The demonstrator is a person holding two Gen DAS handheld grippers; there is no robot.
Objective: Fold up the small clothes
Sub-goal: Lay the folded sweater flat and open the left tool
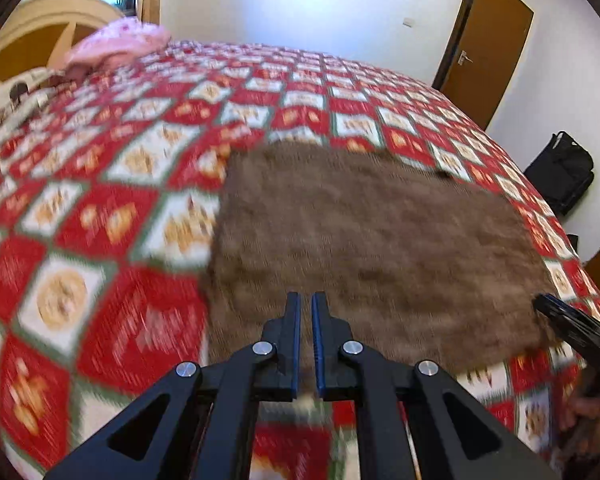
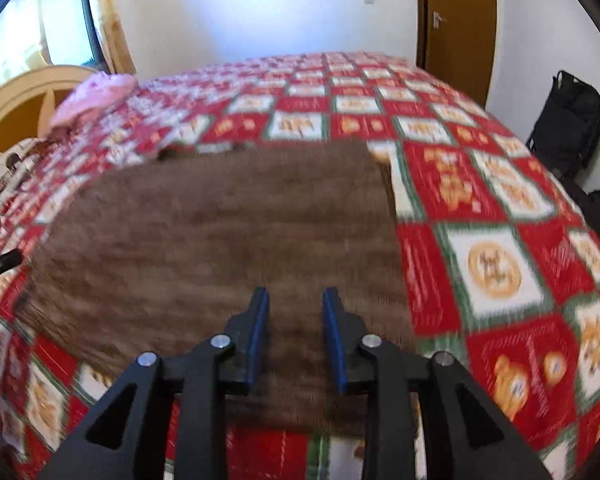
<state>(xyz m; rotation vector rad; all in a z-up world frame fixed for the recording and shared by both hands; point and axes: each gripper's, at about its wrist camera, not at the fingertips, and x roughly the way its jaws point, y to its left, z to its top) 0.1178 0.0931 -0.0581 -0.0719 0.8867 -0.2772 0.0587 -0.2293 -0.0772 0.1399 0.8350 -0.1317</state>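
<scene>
Brown cloth point(image 1: 372, 248), thick and fuzzy like a small towel, lies spread flat on a bed covered by a red, white and green patterned quilt point(image 1: 100, 216). It looks like a rough rectangle, with its near edge just ahead of both of your grippers. Both pictures are smeared by motion blur, so fine detail in the fabric is hard to read.

Your left gripper point(image 1: 306, 300) hovers over the cloth's near left part with its jaws almost together and nothing caught between them. Your right gripper point(image 2: 296, 296) hovers over the near right part, jaws standing a little apart, the cloth visible beneath the gap but not pinched.

A pink bundle point(image 1: 120, 42) sits at the far corner of the bed near the headboard, well apart from the cloth. A black bag point(image 2: 568, 120) stands on the floor by the wall, near a brown door point(image 1: 488, 44).

Judging from this layout, the next fold probably starts at the near edge. Spread both pairs of jaws first, take one corner with each gripper, pinch only the layer you mean to lift, and carry both corners evenly so the edges meet squarely.
</scene>
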